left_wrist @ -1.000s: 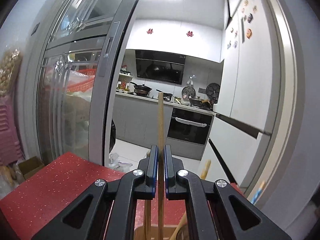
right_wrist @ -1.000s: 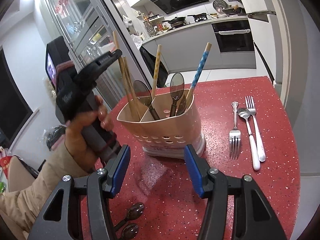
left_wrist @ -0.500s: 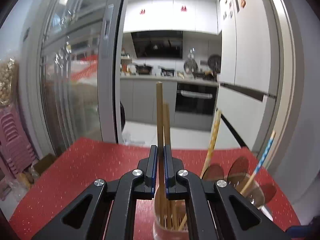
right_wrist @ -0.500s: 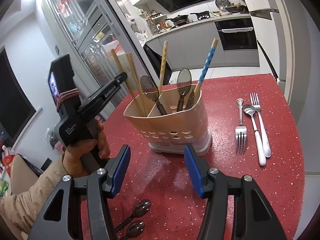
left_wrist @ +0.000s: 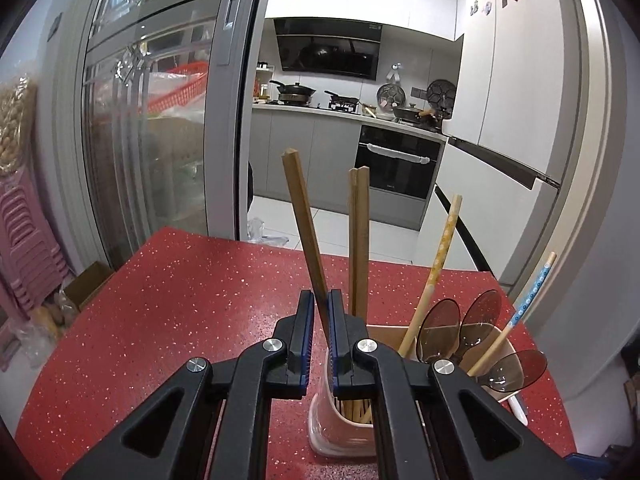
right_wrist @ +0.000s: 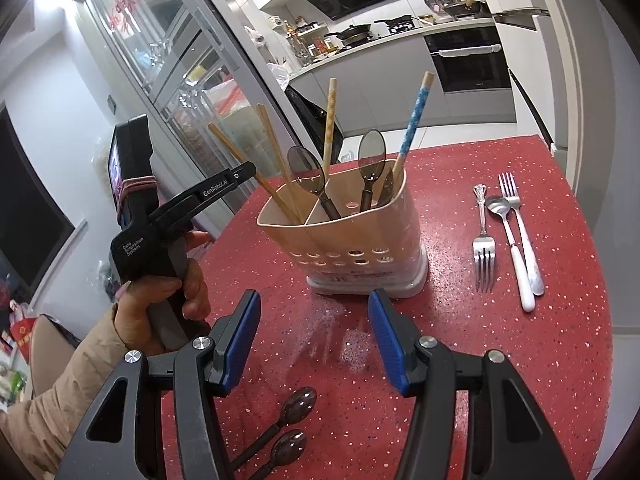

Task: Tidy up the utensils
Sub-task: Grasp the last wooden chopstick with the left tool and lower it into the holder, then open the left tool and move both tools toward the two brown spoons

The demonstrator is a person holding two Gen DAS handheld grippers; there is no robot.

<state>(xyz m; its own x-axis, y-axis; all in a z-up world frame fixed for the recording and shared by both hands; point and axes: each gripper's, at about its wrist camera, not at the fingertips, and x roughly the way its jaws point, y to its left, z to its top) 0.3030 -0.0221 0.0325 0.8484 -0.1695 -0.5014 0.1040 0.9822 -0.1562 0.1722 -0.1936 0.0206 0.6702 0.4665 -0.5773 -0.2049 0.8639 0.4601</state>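
One chopstick (left_wrist: pixel 304 224) leans loose as the left gripper (left_wrist: pixel 320 320) opens to drop it in the holder (right_wrist: pixel 340 236), while the right gripper (right_wrist: pixel 314 340) waits wide and empty.

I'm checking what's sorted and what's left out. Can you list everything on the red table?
Holder: one, beige, mid-table.
Wooden chopsticks: three, tan, holder's left compartment; one between the left tongs.
Patterned chopsticks: two, yellow and blue, in the holder.
Dark spoons: three, smoky brown, in the holder.
Loose dark spoons: two, near table edge.
Forks: two, silver, right of the holder.
Spoon: one, white-handled, between the forks.
Left tongs: opening around that chopstick.
Right tongs: open, empty.
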